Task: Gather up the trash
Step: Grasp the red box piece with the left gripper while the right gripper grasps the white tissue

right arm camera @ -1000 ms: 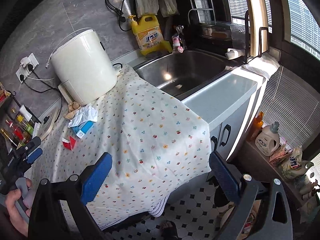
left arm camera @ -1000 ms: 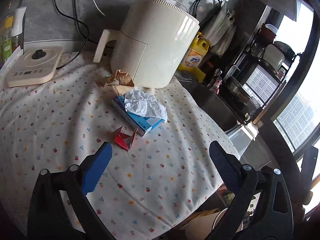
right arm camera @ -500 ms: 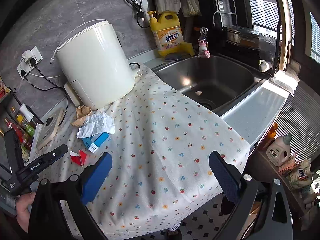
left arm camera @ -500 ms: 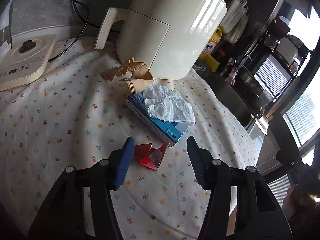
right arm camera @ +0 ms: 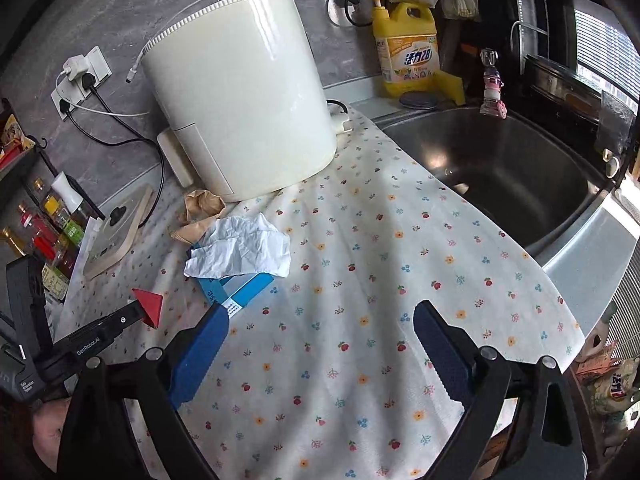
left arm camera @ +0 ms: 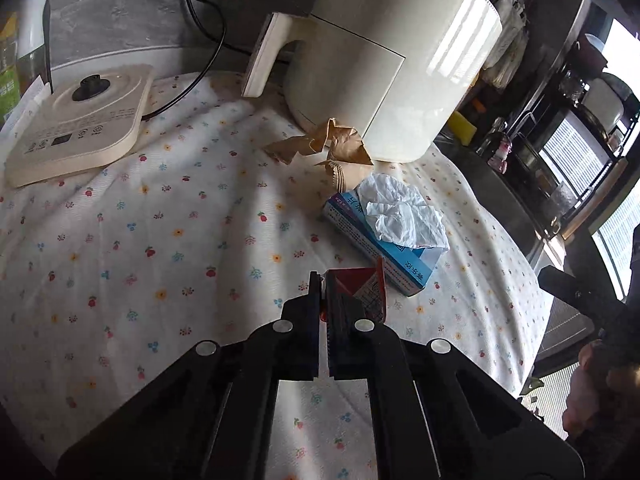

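Left gripper [left arm camera: 323, 280] just closed, clamped on red wrapper [left arm camera: 356, 288], apparently at cloth level, mid floral tablecloth [left arm camera: 160, 240] beside blue box [left arm camera: 384, 248] under crumpled tissue [left arm camera: 400, 216]. Right gripper [right arm camera: 320, 340] apart, holding nothing, near the front edge.

The left hand-held gripper [left arm camera: 322, 300] is matte black plastic: two broad angular arms with triangular cut-outs, joined by linkage bars and fastened with round silver screw heads. Its fingers end in thin, flat black plates with finely ribbed inner faces. In the right wrist view its side bears small white lettering, "GenRobot.AI", and a boxy black handle block carries a further white label too small to read. The right hand-held gripper [right arm camera: 320, 344] has the same black frame and silver screws, but its fingers [right arm camera: 200, 356] wear blue pads with serrated edges.
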### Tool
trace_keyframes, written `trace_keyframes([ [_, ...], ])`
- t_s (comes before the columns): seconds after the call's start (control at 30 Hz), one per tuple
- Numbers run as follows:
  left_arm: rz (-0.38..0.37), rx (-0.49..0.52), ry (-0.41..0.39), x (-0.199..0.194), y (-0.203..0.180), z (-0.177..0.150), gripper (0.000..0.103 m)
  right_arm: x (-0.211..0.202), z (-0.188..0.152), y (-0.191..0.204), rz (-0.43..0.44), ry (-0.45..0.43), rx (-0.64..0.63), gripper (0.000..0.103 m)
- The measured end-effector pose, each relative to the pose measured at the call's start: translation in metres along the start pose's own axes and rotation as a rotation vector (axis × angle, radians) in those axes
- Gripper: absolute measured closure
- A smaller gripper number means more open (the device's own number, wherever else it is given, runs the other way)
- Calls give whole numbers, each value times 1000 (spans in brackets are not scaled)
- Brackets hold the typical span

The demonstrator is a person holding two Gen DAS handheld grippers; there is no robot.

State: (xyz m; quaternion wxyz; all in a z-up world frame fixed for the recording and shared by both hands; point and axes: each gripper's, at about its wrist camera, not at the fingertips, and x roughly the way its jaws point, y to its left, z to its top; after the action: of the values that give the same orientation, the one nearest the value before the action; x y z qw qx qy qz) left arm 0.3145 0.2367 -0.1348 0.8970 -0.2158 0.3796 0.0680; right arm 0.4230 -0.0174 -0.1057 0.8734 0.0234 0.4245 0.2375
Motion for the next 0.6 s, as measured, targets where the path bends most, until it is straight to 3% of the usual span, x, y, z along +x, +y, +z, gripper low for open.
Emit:
trace_keyframes([
  [0.47, 206, -220, -88, -76, 86, -31, 99, 93, 35, 66, 94, 86, -126, 19],
  [0.57, 238, -249, -110, -91, 95, -39, 99, 107, 35, 67, 52, 112, -130, 46],
  [0.6, 246, -259, -117, -95, 97, -41, 99, 112, 34, 65, 47, 132, -118, 62],
])
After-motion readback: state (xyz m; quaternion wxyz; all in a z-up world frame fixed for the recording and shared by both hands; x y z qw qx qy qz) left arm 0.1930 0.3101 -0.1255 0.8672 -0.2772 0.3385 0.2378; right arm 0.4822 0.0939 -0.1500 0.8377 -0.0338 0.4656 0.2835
